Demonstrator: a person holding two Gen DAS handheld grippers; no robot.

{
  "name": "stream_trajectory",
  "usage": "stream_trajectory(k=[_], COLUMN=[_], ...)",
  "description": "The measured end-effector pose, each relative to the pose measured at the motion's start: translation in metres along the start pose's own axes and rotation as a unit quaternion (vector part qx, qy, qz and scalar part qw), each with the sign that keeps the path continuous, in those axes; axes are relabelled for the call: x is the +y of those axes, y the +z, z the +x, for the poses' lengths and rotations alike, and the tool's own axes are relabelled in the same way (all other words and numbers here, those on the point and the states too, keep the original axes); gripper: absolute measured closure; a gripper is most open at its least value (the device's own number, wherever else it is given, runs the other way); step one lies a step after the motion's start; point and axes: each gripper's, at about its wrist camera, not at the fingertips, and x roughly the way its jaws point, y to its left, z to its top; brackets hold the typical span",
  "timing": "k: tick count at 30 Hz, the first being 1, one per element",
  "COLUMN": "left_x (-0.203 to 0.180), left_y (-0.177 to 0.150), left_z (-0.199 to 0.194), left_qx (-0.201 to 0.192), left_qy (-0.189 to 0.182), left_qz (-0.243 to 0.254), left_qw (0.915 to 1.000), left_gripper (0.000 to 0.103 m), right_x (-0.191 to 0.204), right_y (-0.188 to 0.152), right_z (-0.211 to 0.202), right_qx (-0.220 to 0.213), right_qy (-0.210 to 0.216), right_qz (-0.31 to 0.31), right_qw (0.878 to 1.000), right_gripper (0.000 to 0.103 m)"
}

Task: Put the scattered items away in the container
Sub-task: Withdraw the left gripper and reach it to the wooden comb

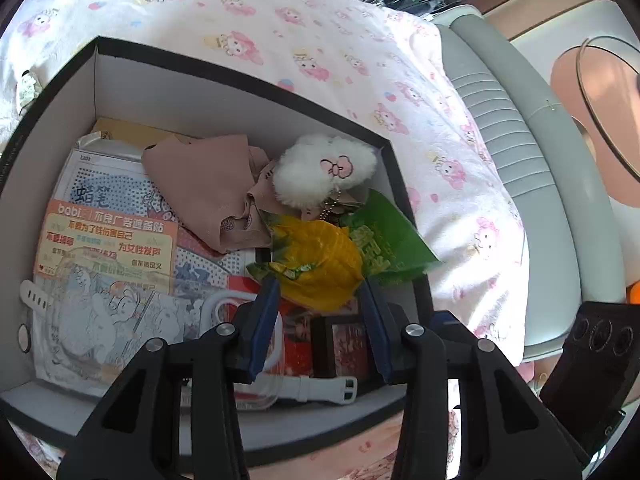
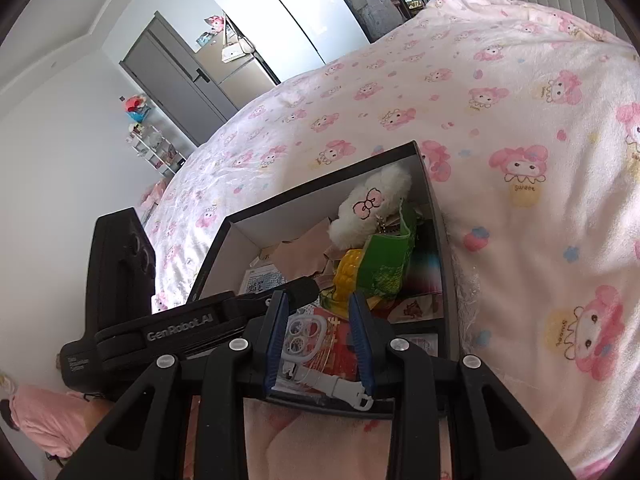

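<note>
While the black cardboard box (image 1: 240, 76) sits on the fleecy pink-printed blanket (image 1: 340, 40), both claws gape empty.

Inside lie a fluffy white plush (image 1: 326, 168), crinkly yellow packet (image 1: 320, 264), dusty-pink cloth (image 1: 204, 184); left gripper (image 1: 320, 312) and right gripper (image 2: 318, 328) hover over it, grey wardrobe (image 2: 176, 76) beyond.

One box (image 1: 240, 80), one plush toy (image 1: 324, 168), two snack packets (image 1: 320, 264), one cloth (image 1: 200, 184).

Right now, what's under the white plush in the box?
The white plush lies on pink-brown cloth, with its ball chain reaching the green packet. Beneath the cloth shows printed paper; the rest is covered.
</note>
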Motion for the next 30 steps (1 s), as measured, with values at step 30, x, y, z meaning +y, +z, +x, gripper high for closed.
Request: stream_trajectory(k=[30], left_x=[0.095], left_y=[-0.083], left_z=[-0.181], left_qx=[-0.105], left_qy=[0.064], left_qz=[-0.032], left_qw=[0.9919], left_gripper=[0.057], right_x=[0.174], right_y=[-0.078], right_z=[0.023], right_qx=[0.076], right_qy=[0.092], right_qz=[-0.149], right_qw=[0.982], right_gripper=[0.071])
